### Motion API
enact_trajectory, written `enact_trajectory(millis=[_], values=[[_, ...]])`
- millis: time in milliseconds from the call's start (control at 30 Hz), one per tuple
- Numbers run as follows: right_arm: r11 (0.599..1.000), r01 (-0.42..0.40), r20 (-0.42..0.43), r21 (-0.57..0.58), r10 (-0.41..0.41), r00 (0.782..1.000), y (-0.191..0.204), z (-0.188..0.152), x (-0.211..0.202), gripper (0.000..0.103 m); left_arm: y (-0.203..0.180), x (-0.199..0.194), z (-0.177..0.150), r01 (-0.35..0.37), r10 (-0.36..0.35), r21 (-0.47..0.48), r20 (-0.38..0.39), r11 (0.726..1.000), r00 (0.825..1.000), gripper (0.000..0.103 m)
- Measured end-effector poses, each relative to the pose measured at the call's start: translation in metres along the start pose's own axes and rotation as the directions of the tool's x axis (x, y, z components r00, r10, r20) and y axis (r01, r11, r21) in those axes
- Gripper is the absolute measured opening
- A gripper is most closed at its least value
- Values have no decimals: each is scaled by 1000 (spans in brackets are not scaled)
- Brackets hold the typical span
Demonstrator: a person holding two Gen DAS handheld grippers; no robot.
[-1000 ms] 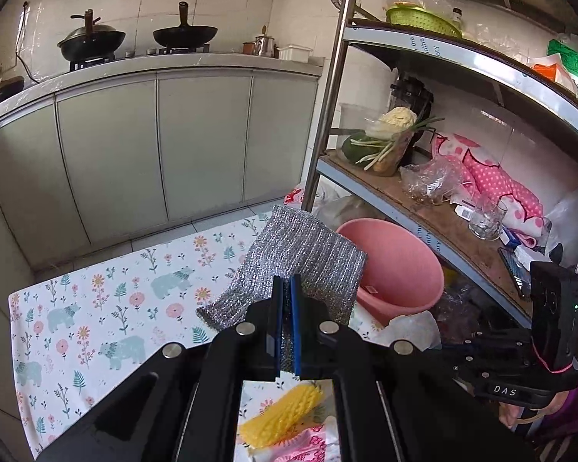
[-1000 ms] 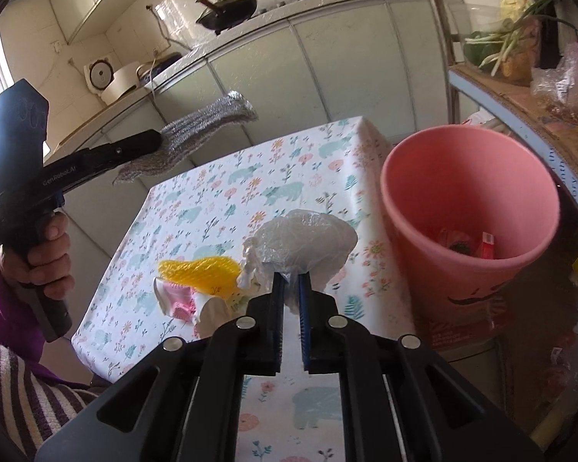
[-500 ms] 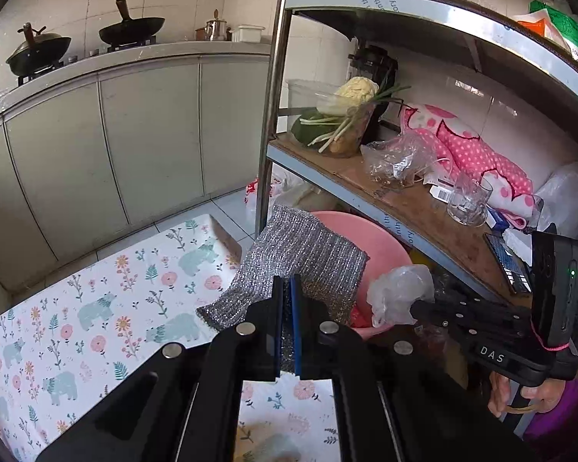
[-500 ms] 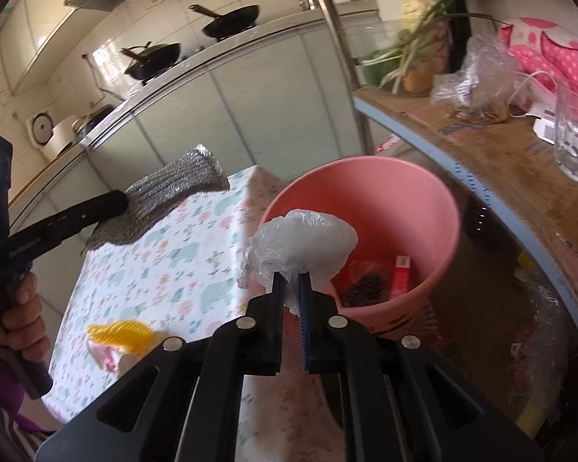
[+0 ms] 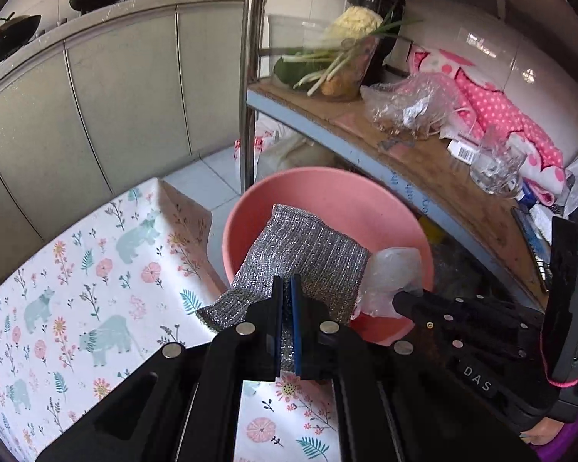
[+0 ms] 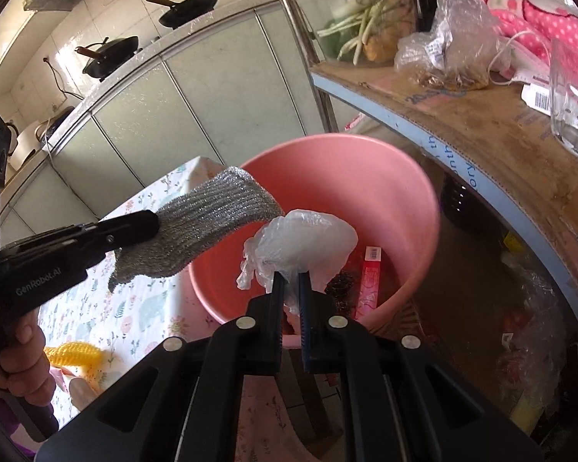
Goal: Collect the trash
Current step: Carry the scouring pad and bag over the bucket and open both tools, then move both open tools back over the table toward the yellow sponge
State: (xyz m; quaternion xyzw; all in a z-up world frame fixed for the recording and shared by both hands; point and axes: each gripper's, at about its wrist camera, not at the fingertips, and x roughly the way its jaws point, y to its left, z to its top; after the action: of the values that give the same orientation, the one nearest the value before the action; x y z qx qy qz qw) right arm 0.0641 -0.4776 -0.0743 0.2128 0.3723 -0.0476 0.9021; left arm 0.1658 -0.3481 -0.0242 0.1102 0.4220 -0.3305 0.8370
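My left gripper [image 5: 286,288] is shut on a silver mesh scouring cloth [image 5: 304,254], which hangs over the near rim of the pink bucket [image 5: 312,188]. In the right wrist view the same cloth [image 6: 212,215] sticks out from the left gripper [image 6: 156,223] over the bucket's left rim. My right gripper [image 6: 289,277] is shut on a crumpled clear plastic bag [image 6: 304,238], held above the open pink bucket [image 6: 366,169]. Red packaging and dark scraps [image 6: 370,277] lie in the bucket's bottom. The bag [image 5: 393,273] also shows beside the cloth in the left wrist view.
A floral tablecloth covers the table [image 5: 77,269] left of the bucket. A yellow item [image 6: 73,354] lies on it near a hand. A metal shelf [image 5: 424,150] with vegetables, bags and a glass overhangs the bucket on the right; its upright pole [image 5: 250,77] stands behind the bucket.
Both grippers have swung right from over the table to above the pink bucket, still shut on the cloth and the bag. The bucket now fills the middle of both views.
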Motion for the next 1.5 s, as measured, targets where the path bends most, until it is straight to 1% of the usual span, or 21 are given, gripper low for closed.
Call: enact_trajectory(millis=[100, 267, 300, 367, 400, 433, 500, 533, 567, 600, 667, 733, 867, 1100, 1133, 1167, 1200, 1333, 1500], values=[[1000, -1, -22, 12, 1, 1000, -4, -1, 7, 8, 0, 12, -1, -5, 4, -11, -27, 1000, 1000, 4], [1000, 18, -31, 5, -18, 999, -6, -2, 13, 11, 4, 19, -3, -1, -1, -34, -45, 999, 999, 7], [1000, 18, -35, 5, -18, 999, -6, -3, 15, 12, 5, 19, -3, -4, 2, -38, -42, 999, 999, 7], [1000, 20, -35, 0, -20, 999, -6, -4, 15, 17, 7, 20, -3, 3, -5, -49, -40, 999, 999, 7], [1000, 22, -34, -3, -22, 999, -6, -4, 15, 17, 8, 20, -2, 6, -9, -57, -42, 998, 999, 7], [1000, 21, -35, -3, -21, 999, -6, -4, 15, 18, 10, 19, -2, 9, -12, -64, -42, 998, 999, 9], [1000, 22, -35, -1, -22, 999, -6, -4, 14, 18, 13, 16, 0, 17, -20, -81, -38, 997, 999, 15], [1000, 22, -34, -2, -22, 999, -6, -4, 13, 18, 14, 14, 0, 20, -23, -89, -33, 996, 999, 20], [1000, 21, -33, -4, -21, 999, -6, -4, 12, 19, 16, 11, 2, 24, -27, -97, -26, 995, 999, 23], [1000, 20, -32, -7, -20, 999, -5, -4, 10, 20, 18, 8, 3, 28, -31, -104, -20, 994, 999, 23], [1000, 19, -24, -14, -19, 1000, -3, -4, 6, 25, 21, 0, 5, 31, -32, -113, -5, 993, 999, 29], [1000, 16, -16, -22, -17, 1000, 0, -4, 2, 28, 24, -9, 6, 37, -35, -113, 19, 993, 999, 35], [1000, 10, -10, -28, -10, 1000, 7, -6, -6, 30, 26, -28, 8, 38, -31, -100, 68, 994, 997, 45], [999, -6, 7, -51, 7, 1000, 23, -9, -25, 30, 27, -60, 4, 62, -51, -90, 125, 994, 991, 49], [998, -10, 8, -55, 10, 1000, 25, -10, -28, 32, 28, -65, 2, 67, -55, -89, 132, 994, 990, 50], [998, -13, 8, -58, 14, 1000, 28, -11, -31, 40, 29, -70, 0, 70, -57, -89, 138, 994, 989, 50], [998, -20, 12, -59, 21, 1000, 31, -11, -34, 42, 31, -75, -2, 71, -58, -90, 145, 993, 988, 50], [996, -42, 26, -81, 45, 999, 45, -15, -46, 42, 38, -94, -10, 78, -61, -97, 170, 992, 984, 51], [988, -76, 37, -132, 82, 996, 70, -22, -58, 42, 60, -128, -25, 53, -28, -111, 212, 992, 977, 51]])
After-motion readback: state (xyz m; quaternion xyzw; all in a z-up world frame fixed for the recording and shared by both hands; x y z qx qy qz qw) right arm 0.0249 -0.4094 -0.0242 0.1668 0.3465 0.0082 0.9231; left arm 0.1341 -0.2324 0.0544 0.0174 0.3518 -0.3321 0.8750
